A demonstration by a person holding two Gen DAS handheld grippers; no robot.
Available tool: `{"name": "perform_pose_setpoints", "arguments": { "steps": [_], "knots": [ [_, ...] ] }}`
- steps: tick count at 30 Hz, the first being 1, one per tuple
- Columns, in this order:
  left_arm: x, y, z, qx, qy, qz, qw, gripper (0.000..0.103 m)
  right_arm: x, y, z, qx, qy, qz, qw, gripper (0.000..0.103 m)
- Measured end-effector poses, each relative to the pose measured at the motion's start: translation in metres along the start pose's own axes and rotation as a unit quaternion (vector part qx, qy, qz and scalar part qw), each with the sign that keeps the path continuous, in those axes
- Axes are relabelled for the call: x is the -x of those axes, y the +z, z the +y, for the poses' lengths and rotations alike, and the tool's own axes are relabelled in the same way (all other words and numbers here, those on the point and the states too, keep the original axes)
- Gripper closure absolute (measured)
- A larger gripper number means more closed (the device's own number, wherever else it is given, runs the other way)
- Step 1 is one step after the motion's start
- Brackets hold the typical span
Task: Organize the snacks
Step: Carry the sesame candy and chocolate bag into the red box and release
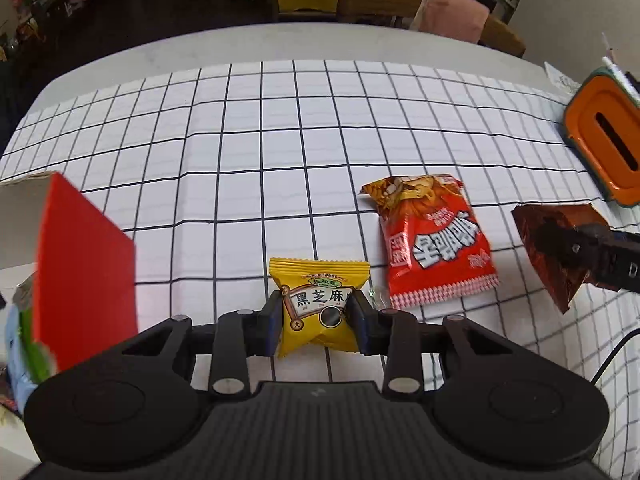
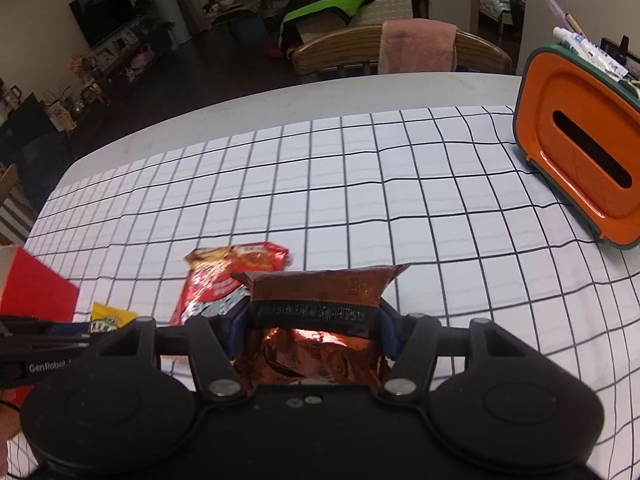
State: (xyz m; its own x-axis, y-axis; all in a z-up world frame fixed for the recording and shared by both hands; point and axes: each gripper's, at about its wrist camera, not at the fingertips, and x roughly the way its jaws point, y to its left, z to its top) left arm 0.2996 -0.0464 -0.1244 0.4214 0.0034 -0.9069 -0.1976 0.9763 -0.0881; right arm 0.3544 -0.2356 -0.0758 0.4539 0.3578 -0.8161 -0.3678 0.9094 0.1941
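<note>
My left gripper (image 1: 318, 312) is shut on a small yellow snack packet (image 1: 318, 300) with black print, held above the checked cloth. My right gripper (image 2: 312, 316) is shut on a shiny brown foil packet (image 2: 320, 284), which also shows at the right of the left wrist view as the brown packet (image 1: 556, 248) pinched by dark fingers (image 1: 580, 248). A red snack bag (image 1: 436, 240) lies flat on the cloth between the two grippers; it shows as the red bag (image 2: 224, 280) in the right wrist view. The yellow packet (image 2: 110, 316) peeks in at the left there.
A red box (image 1: 80, 272) with an open top stands at the left, with other packets beside it. An orange tissue holder (image 2: 580, 152) with pens stands at the right. The white checked cloth (image 1: 280, 160) covers the table. Wooden chairs (image 2: 420, 52) line the far edge.
</note>
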Motion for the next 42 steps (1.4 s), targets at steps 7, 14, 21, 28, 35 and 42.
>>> {"name": "perform_pose_setpoints", "arguments": {
  "steps": [7, 14, 21, 28, 35, 42],
  "knots": [
    [0.066, -0.014, 0.015, -0.017, -0.018, -0.026, 0.9994, 0.069, 0.033, -0.01, 0.026, 0.018, 0.013, -0.005, 1.0, 0.042],
    [0.115, -0.033, 0.039, -0.037, -0.031, -0.046, 0.9978, 0.069, 0.056, -0.008, 0.063, 0.03, 0.031, -0.014, 0.999, 0.042],
    [0.151, -0.043, 0.078, -0.042, -0.032, -0.059, 0.9969, 0.069, 0.073, -0.016, 0.115, 0.058, 0.051, -0.019, 0.997, 0.042],
    [0.167, -0.049, 0.125, -0.031, -0.024, -0.071, 0.9967, 0.069, 0.073, -0.022, 0.176, 0.088, 0.064, -0.019, 0.994, 0.042],
    [0.165, -0.049, 0.166, -0.01, -0.002, -0.078, 0.9969, 0.069, 0.061, -0.026, 0.239, 0.121, 0.074, -0.015, 0.99, 0.042],
    [0.168, -0.052, 0.219, 0.007, 0.021, -0.079, 0.9966, 0.069, 0.039, -0.027, 0.298, 0.148, 0.082, -0.004, 0.986, 0.042]
  ]
}}
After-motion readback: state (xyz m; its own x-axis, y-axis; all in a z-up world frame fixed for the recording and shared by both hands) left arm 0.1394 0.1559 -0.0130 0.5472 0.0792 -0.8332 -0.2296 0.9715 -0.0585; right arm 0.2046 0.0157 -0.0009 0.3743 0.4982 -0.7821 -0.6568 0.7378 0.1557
